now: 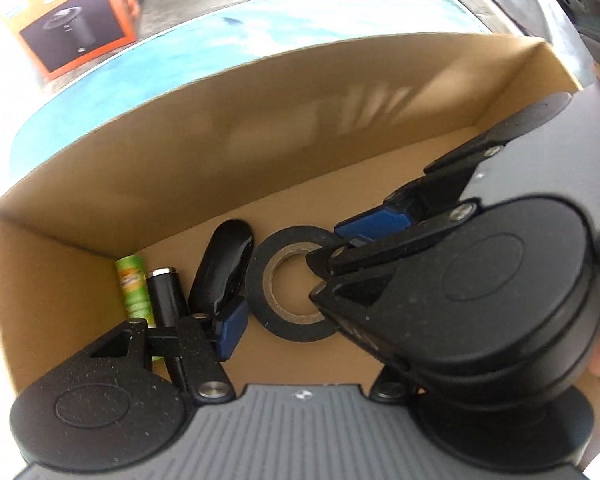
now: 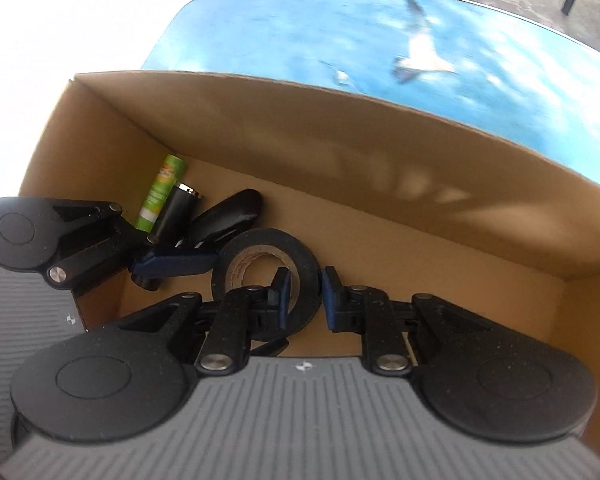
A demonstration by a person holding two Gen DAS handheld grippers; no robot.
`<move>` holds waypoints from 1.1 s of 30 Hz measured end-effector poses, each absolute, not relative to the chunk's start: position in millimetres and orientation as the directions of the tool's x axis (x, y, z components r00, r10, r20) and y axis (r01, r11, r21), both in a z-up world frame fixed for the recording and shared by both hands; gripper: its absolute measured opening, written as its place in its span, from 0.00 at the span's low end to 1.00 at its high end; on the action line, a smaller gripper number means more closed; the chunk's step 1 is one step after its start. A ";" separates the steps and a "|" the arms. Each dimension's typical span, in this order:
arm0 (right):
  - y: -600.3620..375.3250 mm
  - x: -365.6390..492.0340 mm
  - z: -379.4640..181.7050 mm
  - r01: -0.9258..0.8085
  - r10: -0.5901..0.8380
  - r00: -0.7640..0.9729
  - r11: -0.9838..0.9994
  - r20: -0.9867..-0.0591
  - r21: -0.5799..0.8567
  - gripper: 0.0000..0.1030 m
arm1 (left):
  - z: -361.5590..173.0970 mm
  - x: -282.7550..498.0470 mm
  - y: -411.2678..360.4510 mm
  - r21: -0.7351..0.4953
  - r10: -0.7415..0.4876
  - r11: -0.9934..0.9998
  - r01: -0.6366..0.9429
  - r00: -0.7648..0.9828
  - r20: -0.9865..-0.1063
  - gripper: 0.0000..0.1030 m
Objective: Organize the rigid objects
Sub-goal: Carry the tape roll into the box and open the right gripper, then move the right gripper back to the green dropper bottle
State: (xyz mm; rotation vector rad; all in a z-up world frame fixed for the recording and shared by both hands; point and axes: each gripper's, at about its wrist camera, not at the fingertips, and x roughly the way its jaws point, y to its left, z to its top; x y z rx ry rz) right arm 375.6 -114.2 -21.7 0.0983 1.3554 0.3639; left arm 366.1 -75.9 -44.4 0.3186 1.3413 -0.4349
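A brown cardboard box [image 2: 340, 168] stands on a bench [image 2: 300, 28] covered with a blue sky-and-bird print, and both claws reach down into it.

The right claw [image 2: 303, 294] has its blue pads closed across the wall of a roll of black tape [image 2: 260, 244], one pad inside the cardboard core and the other on the outer face. The roll stands tilted on edge between the pads, low over the box floor; whether it touches the floor cannot be told.

The left claw [image 2: 172, 266] sits just to the left of the right claw, near the box's left wall. A glossy black oval case [image 1: 224, 264] lies at its blue pad [image 1: 230, 328], with the case's near end touching that pad. The opposite pad is hidden, so a firm grip on the case cannot be told.

Left of the case and ahead of the left claw, a black cylinder with a silver cap [image 1: 166, 296] and a green tube [image 1: 134, 288] lie side by side in the box's left corner.

The box floor to the right of the right claw is bare cardboard.

An orange and black carton [image 1: 66, 20] stands beyond the bench.
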 end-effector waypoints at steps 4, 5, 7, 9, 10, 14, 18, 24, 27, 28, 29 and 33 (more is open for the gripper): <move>-105.7 379.2 -23.9 -0.190 0.360 0.142 0.924 -0.922 0.331 0.18 | -41.3 364.2 -64.0 -0.027 -0.111 0.895 0.445 0.163 -0.980 0.64; -106.3 379.6 -24.4 -0.182 0.381 0.130 0.917 -0.915 0.356 0.18 | -39.0 362.9 -62.0 -0.023 -0.110 0.895 0.444 0.171 -0.979 0.67; -110.5 378.7 -21.7 -0.157 0.416 0.119 0.904 -0.901 0.397 0.21 | -34.0 360.1 -59.7 -0.021 -0.114 0.899 0.438 0.186 -0.976 0.68; -115.8 373.5 -11.3 -0.146 0.437 0.138 0.897 -0.889 0.418 0.27 | -26.8 356.4 -54.8 -0.042 -0.134 0.904 0.425 0.189 -0.973 0.69; -119.3 370.4 -4.9 -0.142 0.447 0.151 0.892 -0.882 0.429 0.29 | -22.1 353.5 -52.3 -0.056 -0.149 0.906 0.419 0.193 -0.970 0.69; -136.0 350.6 31.6 -0.134 0.484 0.229 0.875 -0.844 0.466 0.33 | 0.7 337.8 -43.9 -0.086 -0.192 0.910 0.406 0.228 -0.954 0.69; -159.8 308.8 82.8 -0.165 0.527 0.340 0.849 -0.779 0.502 0.39 | 33.8 325.0 -44.6 -0.119 -0.251 0.904 0.410 0.284 -0.925 0.69; -194.0 206.8 148.3 -0.247 0.553 0.543 0.824 -0.632 0.509 0.41 | 80.1 275.0 -27.6 -0.183 -0.364 0.881 0.436 0.379 -0.851 0.69; -208.8 147.6 159.8 -0.274 0.543 0.635 0.823 -0.549 0.498 0.44 | 95.1 233.3 -20.2 -0.202 -0.413 0.867 0.455 0.433 -0.801 0.70; -212.1 128.3 160.2 -0.274 0.530 0.662 0.829 -0.531 0.487 0.44 | 97.0 221.3 -18.7 -0.201 -0.423 0.865 0.460 0.453 -0.785 0.71; -215.9 110.2 158.5 -0.270 0.514 0.686 0.837 -0.515 0.476 0.45 | 97.5 209.5 -17.9 -0.196 -0.429 0.863 0.466 0.470 -0.772 0.71; -225.9 52.9 132.5 -0.202 0.436 0.757 0.864 -0.487 0.461 0.45 | 97.8 149.0 -21.2 -0.185 -0.451 0.858 0.479 0.532 -0.717 0.71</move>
